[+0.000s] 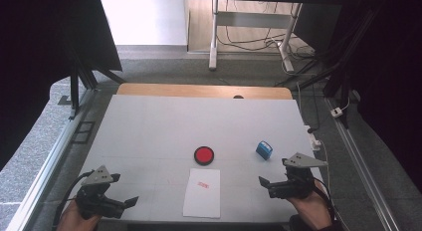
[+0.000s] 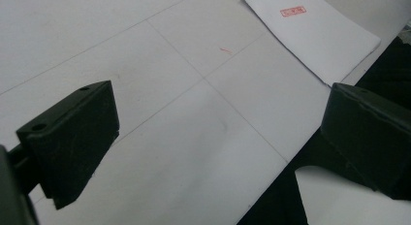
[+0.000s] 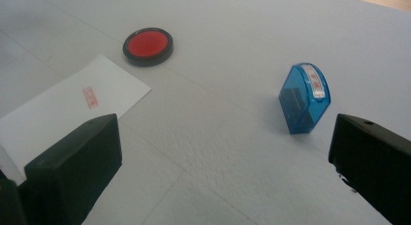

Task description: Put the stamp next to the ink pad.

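The right gripper (image 1: 272,185) is open, its jaws stand wide apart w/ nothing between them. It hovers over the near right part of the table (image 1: 149,121), held by the person's right hand (image 1: 311,206). In the right gripper view the two black jaws rise from the bottom corners, and the blue stamp (image 3: 305,97) sits on the table just ahead, closer to the right jaw but not touching it. The stamp lies tilted on its side, its label w/ red marks faces up. In the high view it is just beyond the right gripper, a bit toward the table centre.

The left gripper (image 1: 124,203) is also open, jaws wide, empty. It is at the near left corner of the table, in the left hand (image 1: 74,218), well apart from the stamp. Its jaws point toward the white sheet of paper (image 1: 202,192).

The paper lies flat at the near edge, approx. in the middle between both grippers. It has a small red imprint (image 1: 203,185) on its upper half; the left gripper view shows it too, at the top.

Just beyond the paper, near but not touching, is the round red ink pad (image 1: 204,155) w/ black rim, to the left of the stamp. The lid or cover of it I cannot tell.
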The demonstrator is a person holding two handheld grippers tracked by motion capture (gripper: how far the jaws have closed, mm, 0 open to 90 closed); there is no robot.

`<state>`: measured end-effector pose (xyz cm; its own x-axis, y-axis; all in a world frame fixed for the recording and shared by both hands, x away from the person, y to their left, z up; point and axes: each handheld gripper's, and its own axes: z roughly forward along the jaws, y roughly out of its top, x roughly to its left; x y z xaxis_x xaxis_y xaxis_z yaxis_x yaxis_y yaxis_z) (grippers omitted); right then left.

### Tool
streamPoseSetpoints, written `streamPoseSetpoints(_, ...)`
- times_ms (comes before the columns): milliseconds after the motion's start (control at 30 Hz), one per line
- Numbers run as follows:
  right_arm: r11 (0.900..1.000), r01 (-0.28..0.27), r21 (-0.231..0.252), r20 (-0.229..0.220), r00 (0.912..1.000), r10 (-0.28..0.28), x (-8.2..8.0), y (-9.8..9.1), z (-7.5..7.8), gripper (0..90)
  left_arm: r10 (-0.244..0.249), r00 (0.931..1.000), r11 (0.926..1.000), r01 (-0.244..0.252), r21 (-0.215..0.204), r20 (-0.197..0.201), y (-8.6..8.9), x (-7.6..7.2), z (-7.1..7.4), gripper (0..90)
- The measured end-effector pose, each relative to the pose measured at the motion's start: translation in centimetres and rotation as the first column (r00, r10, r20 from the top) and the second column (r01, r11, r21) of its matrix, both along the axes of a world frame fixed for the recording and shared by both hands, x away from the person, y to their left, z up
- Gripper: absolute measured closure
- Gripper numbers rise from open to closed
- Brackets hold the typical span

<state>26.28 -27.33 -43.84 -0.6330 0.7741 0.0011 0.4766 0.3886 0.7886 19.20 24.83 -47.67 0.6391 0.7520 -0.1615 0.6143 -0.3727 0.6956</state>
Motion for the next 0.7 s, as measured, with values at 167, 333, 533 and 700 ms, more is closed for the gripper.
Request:
streamPoseSetpoints(167,0.9997,0.026,-0.001,-0.015,0.9995,-0.026,-1.1,-0.8,-0.6,0.0,0.003,1.0,1.0,-0.003,-0.001,0.0,0.0,0.0,0.0,0.1)
streamPoseSetpoints(333,0.9987,0.049,-0.009,-0.033,0.9982,-0.05,-1.9,-1.4,-1.2,0.0,0.01,1.0,0.9999,-0.01,-0.008,-0.001,0.2,-0.1,0.0,0.0)
streamPoseSetpoints(533,0.9981,0.055,-0.027,-0.055,0.9969,-0.057,-2.3,-1.7,-1.5,0.0,0.012,0.9999,0.9999,-0.012,-0.006,-0.006,0.2,-0.1,0.0,0.0)
streamPoseSetpoints(700,0.9978,0.055,-0.037,-0.062,0.9965,-0.057,-2.2,-1.6,-1.6,0.0,0.014,0.9999,0.9998,-0.015,-0.017,-0.008,0.3,0.0,0.0,0.0)
